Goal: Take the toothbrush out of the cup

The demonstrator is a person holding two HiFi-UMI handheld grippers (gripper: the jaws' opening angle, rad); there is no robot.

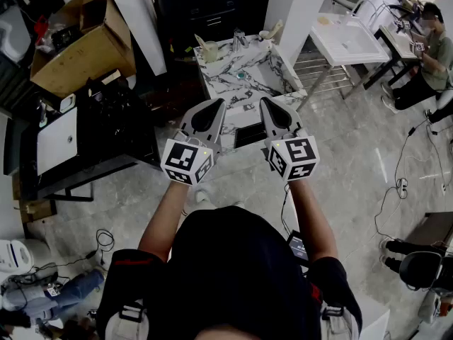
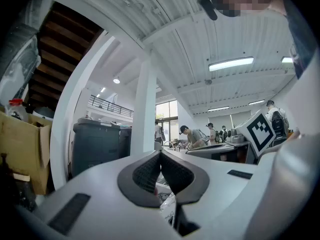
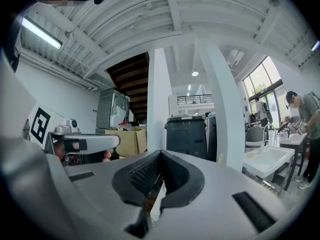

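While both are hovering level, well short of the marble table point(image 1: 258, 76), left gripper point(image 1: 212, 110) and right gripper point(image 1: 272, 110) are sitting fully closed, empty; toothbrush point(image 1: 200, 42) is standing in cup point(image 1: 211, 52) at table's far-left corner.

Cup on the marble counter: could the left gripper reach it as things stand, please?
Probably yes. The cup stands uncovered at the far left corner of the counter, with nothing between it and the left gripper; its shut jaws would need opening first.
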